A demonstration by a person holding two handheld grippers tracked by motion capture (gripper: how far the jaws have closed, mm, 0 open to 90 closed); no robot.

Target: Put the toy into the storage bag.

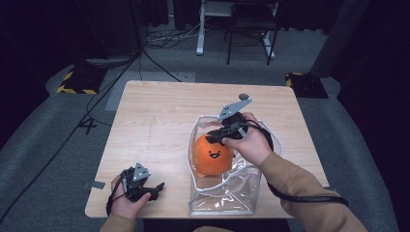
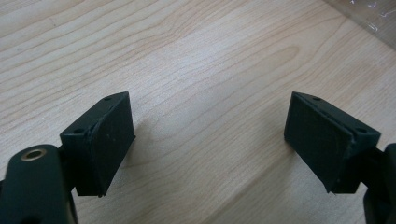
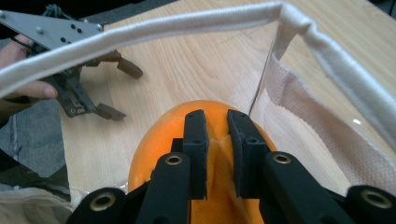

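Round orange plush toy with a small printed smiling face (image 1: pixel 212 155) sits inside a clear plastic pouch with white fabric-trimmed rim (image 1: pixel 227 195), standing open-mouthed on the light wooden table (image 1: pixel 154 125), at the near right part of the tabletop. The toy is well within the rim, so the work in hand reads as lowering it into the pouch or settling it there; which of the two I cannot tell.

Right gripper (image 3: pixel 217 122) comes down from above through the pouch mouth. Its jaws are drawn close together and pinch a ridge of the toy's soft orange fabric between them; a fold of plush is gathered up in the narrow gap. A grip on a bunched pinch rather than around the whole body makes sense: the toy is far wider than the jaws can span, and soft enough to be carried by a fold.

The white rim arches over the right gripper view, so the gripper is already below the lip. The pouch walls stand on their own, slack and crumpled at the near end.

Left gripper (image 1: pixel 145 186) rests low near the table's near left edge, well apart from the pouch. Its jaws are spread wide with nothing but bare wood between them. It lends no support to the pouch; probably parked, ready to steady the rim if the pouch tips.
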